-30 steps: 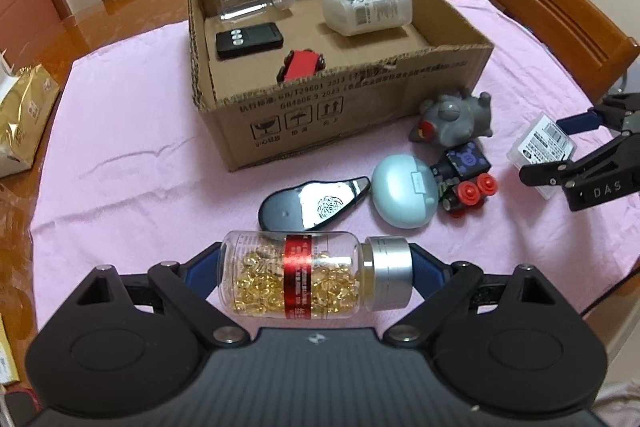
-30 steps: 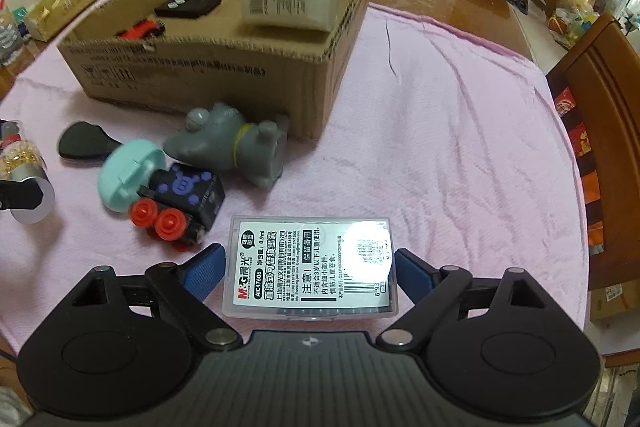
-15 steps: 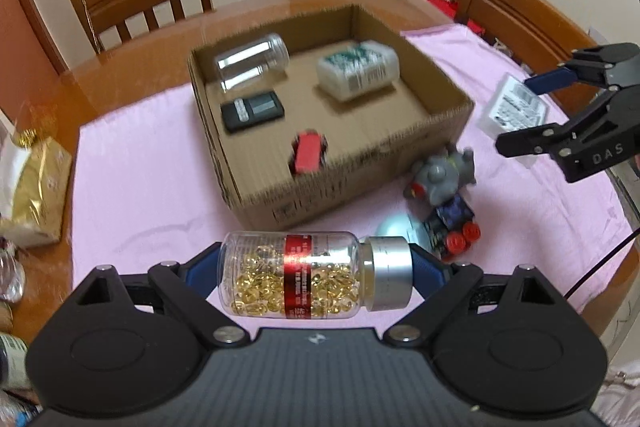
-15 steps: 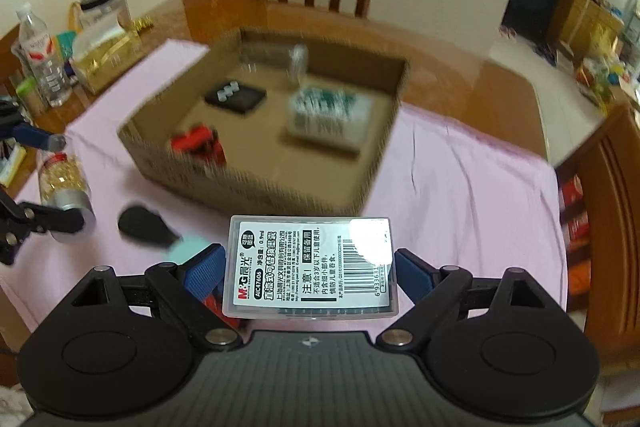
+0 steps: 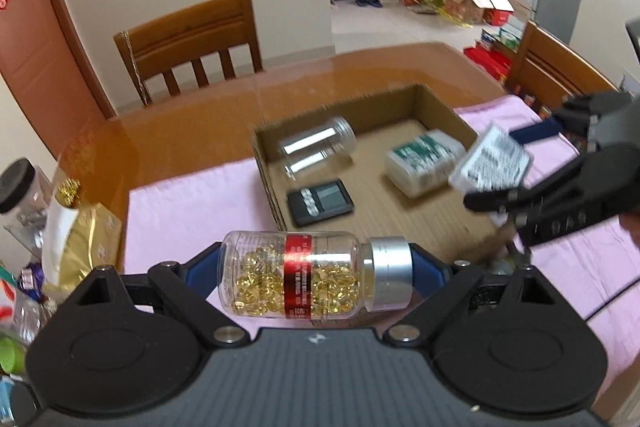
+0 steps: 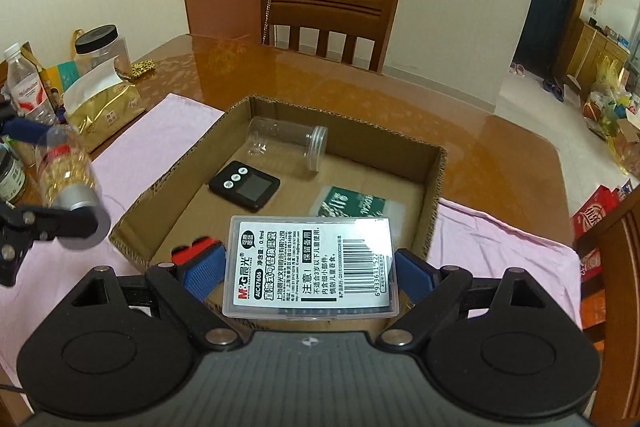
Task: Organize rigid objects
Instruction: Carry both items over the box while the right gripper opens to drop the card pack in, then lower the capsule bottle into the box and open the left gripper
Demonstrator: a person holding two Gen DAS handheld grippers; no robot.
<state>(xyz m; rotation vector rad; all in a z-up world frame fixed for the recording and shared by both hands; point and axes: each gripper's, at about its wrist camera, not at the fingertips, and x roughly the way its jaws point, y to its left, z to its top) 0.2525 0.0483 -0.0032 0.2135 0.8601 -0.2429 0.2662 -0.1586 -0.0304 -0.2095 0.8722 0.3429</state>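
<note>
Sideways, clear capsule bottle [image 5: 314, 275], silver cap, apparently gold pills inside.

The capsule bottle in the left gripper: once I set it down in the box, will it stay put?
Probably not. The capsule bottle is round and held sideways, so it would likely roll on the flat floor of the cardboard box. The loose gold capsules may shift. Resting it against the clear jar might stop it.

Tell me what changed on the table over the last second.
Both tongs rose off the pink cloth toward the cardboard box. The left tongs still clamp the capsule bottle; the right tongs still clamp the flat plastic case. Inside the box, nothing has moved.
</note>
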